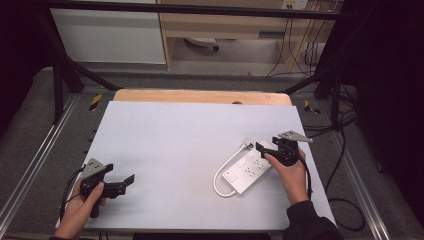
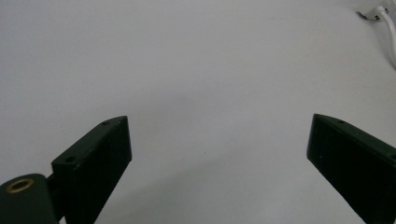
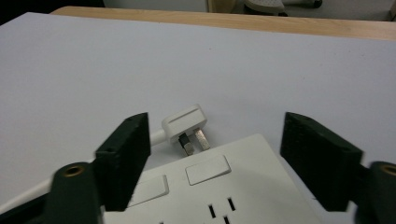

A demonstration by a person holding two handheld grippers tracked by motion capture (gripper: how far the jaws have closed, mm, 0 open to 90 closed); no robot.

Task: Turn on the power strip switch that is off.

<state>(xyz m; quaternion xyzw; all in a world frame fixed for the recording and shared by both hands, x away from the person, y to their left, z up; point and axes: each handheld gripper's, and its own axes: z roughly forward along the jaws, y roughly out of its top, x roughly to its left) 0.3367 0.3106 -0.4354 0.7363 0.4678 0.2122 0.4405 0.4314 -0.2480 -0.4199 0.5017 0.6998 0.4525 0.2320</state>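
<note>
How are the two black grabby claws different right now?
The right gripper hovers over the white power strip, jaws spread either side of its end near the plug. The left gripper is over bare table, far from the strip, with nothing between its jaws. The right one points away from the person; the left one points sideways toward the strip. Both are black, hand-held, and open.

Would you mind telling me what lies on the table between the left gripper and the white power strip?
Nothing: in the high view, the stretch of table between the left gripper and the power strip is bare.
</note>
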